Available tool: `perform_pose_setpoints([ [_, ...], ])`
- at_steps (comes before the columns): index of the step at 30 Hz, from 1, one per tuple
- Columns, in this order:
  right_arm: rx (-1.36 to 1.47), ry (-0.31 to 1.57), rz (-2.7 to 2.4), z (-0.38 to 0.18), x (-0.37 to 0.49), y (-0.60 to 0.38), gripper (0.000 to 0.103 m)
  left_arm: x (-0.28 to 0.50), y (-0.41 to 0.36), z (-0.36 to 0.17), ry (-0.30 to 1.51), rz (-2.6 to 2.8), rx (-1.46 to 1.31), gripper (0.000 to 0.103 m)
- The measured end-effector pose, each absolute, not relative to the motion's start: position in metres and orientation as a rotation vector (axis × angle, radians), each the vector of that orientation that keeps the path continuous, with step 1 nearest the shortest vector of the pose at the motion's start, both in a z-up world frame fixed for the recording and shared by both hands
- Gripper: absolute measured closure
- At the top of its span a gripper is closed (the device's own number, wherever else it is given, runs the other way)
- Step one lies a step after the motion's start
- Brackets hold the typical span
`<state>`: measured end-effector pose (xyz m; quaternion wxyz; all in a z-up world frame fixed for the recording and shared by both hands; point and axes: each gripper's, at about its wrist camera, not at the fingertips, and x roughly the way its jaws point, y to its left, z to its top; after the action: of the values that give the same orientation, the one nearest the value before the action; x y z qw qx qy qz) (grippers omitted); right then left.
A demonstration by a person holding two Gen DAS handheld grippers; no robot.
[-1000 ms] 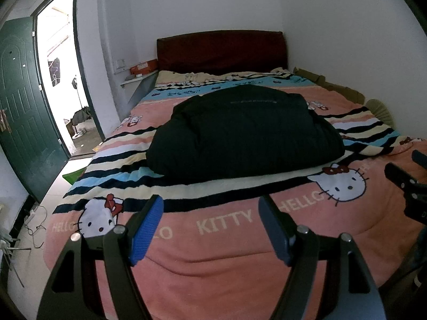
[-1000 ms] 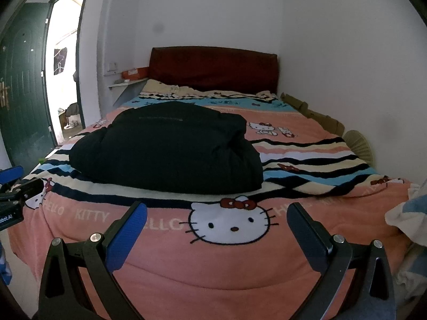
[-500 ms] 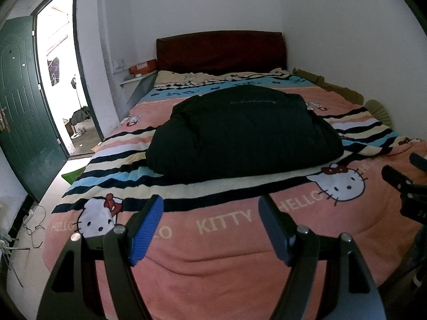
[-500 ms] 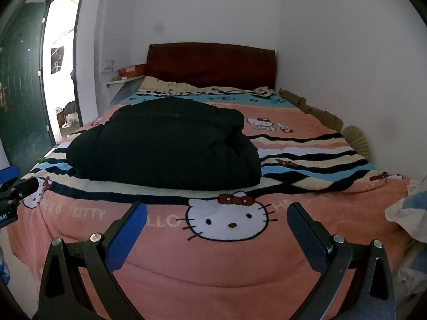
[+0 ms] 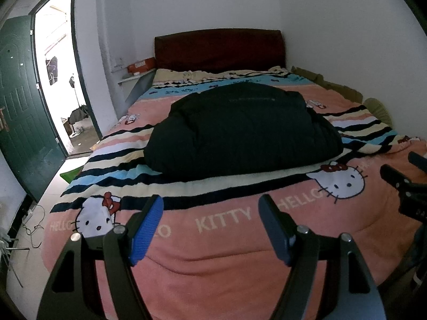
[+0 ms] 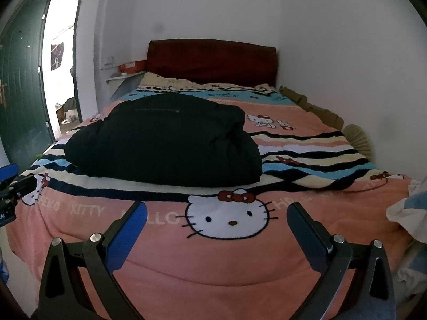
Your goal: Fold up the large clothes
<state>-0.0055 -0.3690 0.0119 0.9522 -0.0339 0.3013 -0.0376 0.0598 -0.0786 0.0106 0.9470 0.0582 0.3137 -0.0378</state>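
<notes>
Meanwhile the right gripper (image 6: 216,229) has drifted slightly toward the bed's foot edge; the left gripper (image 5: 210,229) stays put. Both pairs of fingers remain apart, empty, and the black jacket (image 5: 240,130) lies folded mid-bed (image 5: 240,253), so folding looks finished.

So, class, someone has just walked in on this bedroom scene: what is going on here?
A person holds a claw in each hand at the foot of a bed. The left claw and right claw are both open and empty, above the pink Hello Kitty blanket. A bulky black garment lies bundled mid-bed, apart from both claws, so neither is touching it.
</notes>
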Motion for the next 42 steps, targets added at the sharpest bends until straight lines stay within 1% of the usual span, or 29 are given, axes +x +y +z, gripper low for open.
perform_pose_setpoints([
  [42,-0.061,0.689,-0.131,-0.018,0.016,-0.385,0.000,0.081,-0.070,-0.016,0.699,-0.070,0.103,0.031],
])
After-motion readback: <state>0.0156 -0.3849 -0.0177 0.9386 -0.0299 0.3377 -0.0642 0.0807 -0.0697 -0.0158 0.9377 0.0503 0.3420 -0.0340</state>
